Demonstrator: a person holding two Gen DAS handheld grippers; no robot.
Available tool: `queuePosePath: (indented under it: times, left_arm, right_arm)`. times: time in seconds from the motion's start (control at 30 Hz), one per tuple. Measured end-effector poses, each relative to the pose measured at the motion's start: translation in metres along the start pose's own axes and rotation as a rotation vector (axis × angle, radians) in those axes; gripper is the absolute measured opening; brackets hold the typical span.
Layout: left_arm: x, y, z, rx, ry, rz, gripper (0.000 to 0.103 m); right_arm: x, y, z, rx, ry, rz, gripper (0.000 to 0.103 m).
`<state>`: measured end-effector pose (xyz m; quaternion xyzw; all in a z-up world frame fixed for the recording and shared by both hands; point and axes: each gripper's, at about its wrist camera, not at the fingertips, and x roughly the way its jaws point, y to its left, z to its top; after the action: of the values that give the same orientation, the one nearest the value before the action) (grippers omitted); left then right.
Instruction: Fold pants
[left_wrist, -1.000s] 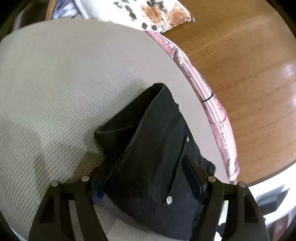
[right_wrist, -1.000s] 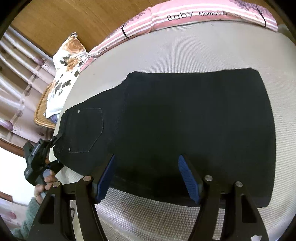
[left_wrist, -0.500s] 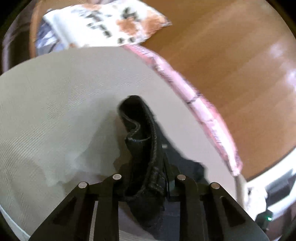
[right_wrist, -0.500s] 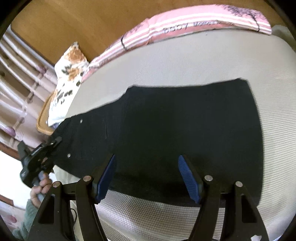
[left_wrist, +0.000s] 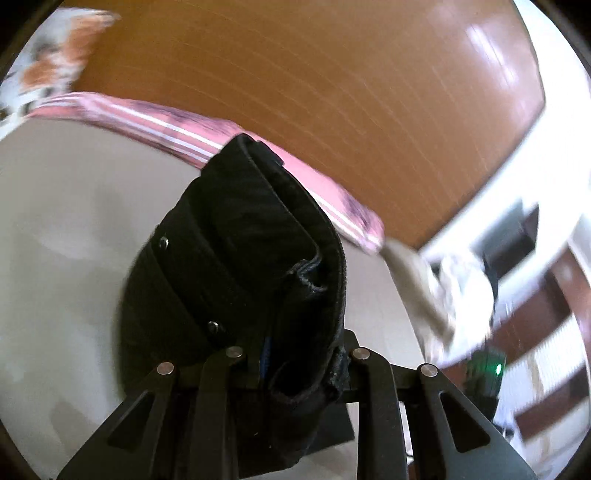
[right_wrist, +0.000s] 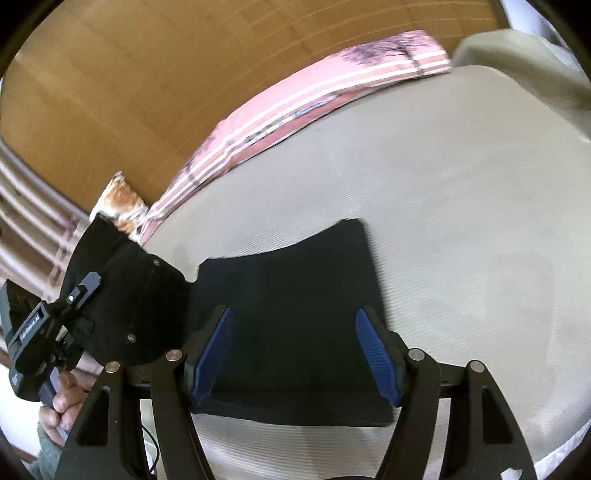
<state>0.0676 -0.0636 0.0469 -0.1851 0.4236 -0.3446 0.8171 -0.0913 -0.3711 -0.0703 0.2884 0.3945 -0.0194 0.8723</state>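
Left gripper (left_wrist: 295, 354): we found it clamped on the waistband end of the black pants (right_wrist: 295, 314); its jaws had just been closing, with the bunched cloth between them
Left hand (right_wrist: 62, 402): we saw it low at the left edge of the right wrist view, wrapped round the handle, gripper angled up and to the right
Right gripper (right_wrist: 291, 354): released, blue pads (right_wrist: 376, 354) wide apart above the cloth, pointing down at it
Pants: we saw the waist end raised off the grey bed cover (right_wrist: 461, 221), the leg part flat on it
Pink striped pillow (right_wrist: 295, 110): along the bed's far edge, against the wooden headboard (right_wrist: 147, 74)
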Motion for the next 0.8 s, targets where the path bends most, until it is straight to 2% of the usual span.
queuePosePath:
  times: [0.13,0.3,0.43,0.5,0.57,0.6,0.7,0.8]
  left_arm:
    - [0.055,-0.034,-0.025,0.111,0.144,-0.004,0.023]
    - [0.111,-0.052,-0.069,0.242,0.289,0.083,0.024]
    - [0.132,-0.067,-0.102,0.398,0.339,0.168,0.027]
    - [0.132,-0.076,-0.106,0.453,0.355,0.197,0.031]
    - [0.119,-0.086,-0.105,0.491,0.370,0.169,0.043]
    - [0.106,-0.090,-0.106,0.514,0.372,0.127,0.049]
    - [0.070,-0.085,-0.108,0.526,0.373,0.041,0.056]
    - [0.048,-0.075,-0.100,0.508,0.327,0.046,0.062]
  right_arm:
    - [-0.007,-0.028,0.001,0.059,-0.009,-0.012,0.067]
    - [-0.008,-0.049,0.002,0.113,0.002,-0.002,0.067]
    - [0.001,-0.055,0.001,0.123,0.034,0.030,0.068]
    - [0.008,-0.056,0.001,0.125,0.055,0.055,0.068]
    - [0.018,-0.058,0.001,0.142,0.087,0.113,0.068]
    - [0.024,-0.058,0.001,0.154,0.107,0.149,0.068]
    - [0.043,-0.058,-0.001,0.169,0.172,0.246,0.068]
    - [0.060,-0.057,-0.001,0.172,0.207,0.265,0.068]
